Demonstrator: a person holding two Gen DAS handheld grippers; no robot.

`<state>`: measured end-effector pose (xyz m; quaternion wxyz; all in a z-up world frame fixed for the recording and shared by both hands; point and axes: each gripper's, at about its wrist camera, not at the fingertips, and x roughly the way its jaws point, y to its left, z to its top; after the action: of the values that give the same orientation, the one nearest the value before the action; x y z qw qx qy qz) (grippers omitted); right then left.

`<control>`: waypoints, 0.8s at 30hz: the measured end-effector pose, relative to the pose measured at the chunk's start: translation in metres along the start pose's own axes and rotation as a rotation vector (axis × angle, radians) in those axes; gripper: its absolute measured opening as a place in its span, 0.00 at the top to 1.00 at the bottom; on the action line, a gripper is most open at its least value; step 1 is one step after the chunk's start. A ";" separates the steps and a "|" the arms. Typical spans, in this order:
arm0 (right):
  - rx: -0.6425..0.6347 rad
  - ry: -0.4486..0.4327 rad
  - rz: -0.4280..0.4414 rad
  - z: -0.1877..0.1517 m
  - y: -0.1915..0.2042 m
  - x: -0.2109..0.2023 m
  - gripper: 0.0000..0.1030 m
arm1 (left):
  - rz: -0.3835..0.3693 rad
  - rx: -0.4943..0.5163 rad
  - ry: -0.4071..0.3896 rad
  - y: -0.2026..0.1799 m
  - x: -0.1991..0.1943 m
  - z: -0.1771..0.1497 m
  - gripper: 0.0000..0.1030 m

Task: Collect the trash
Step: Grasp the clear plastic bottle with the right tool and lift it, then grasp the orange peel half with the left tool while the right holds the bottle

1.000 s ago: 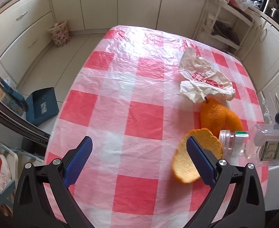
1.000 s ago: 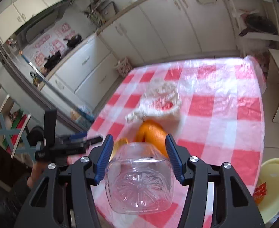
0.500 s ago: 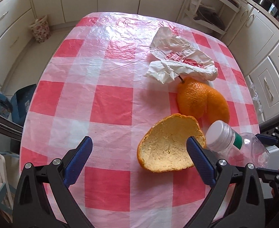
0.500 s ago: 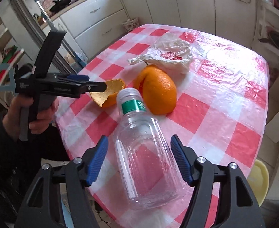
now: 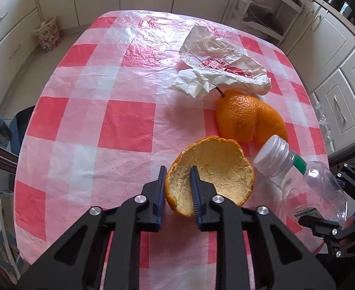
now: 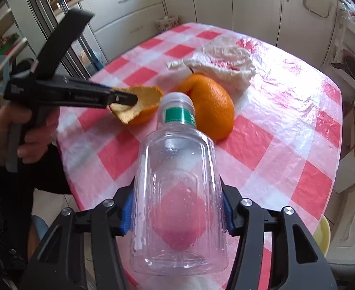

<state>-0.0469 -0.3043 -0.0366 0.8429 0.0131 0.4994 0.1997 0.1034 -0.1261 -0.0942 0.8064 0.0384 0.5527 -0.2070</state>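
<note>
Peel (image 5: 211, 176) between left hand-held gripper (image 5: 177, 189) pads

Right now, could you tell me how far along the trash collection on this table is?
Nothing looks binned yet. In hand: the left gripper is closing on the rim of the cupped orange peel, and the right gripper is closing around the clear plastic bottle, which lies between its pads. Left on the checked tablecloth: the larger orange peel and the crumpled white plastic bag.
</note>
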 end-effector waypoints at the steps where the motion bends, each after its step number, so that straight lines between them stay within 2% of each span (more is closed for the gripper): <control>1: 0.011 -0.016 0.008 0.002 -0.001 -0.003 0.47 | -0.005 -0.001 -0.012 0.000 -0.003 0.001 0.88; 5: 0.077 -0.075 0.064 0.005 -0.012 -0.017 0.47 | -0.015 0.003 -0.066 0.000 -0.016 0.003 0.92; 10: 0.157 -0.157 0.136 0.007 -0.025 -0.037 0.47 | -0.035 -0.010 -0.123 0.002 -0.031 0.006 0.92; 19: 0.195 -0.196 0.123 0.008 -0.037 -0.044 0.47 | -0.025 0.039 -0.039 -0.007 -0.010 0.002 0.92; 22: 0.194 -0.195 0.120 0.008 -0.038 -0.043 0.47 | -0.015 0.054 -0.005 -0.011 -0.002 -0.001 0.87; 24: 0.198 -0.197 0.117 0.006 -0.039 -0.045 0.47 | -0.017 0.058 0.013 -0.012 0.002 -0.003 0.72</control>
<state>-0.0483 -0.3546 -0.0042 0.8693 0.1448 0.4299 0.1961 0.0966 -0.1368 -0.0951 0.7994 0.0582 0.5521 -0.2296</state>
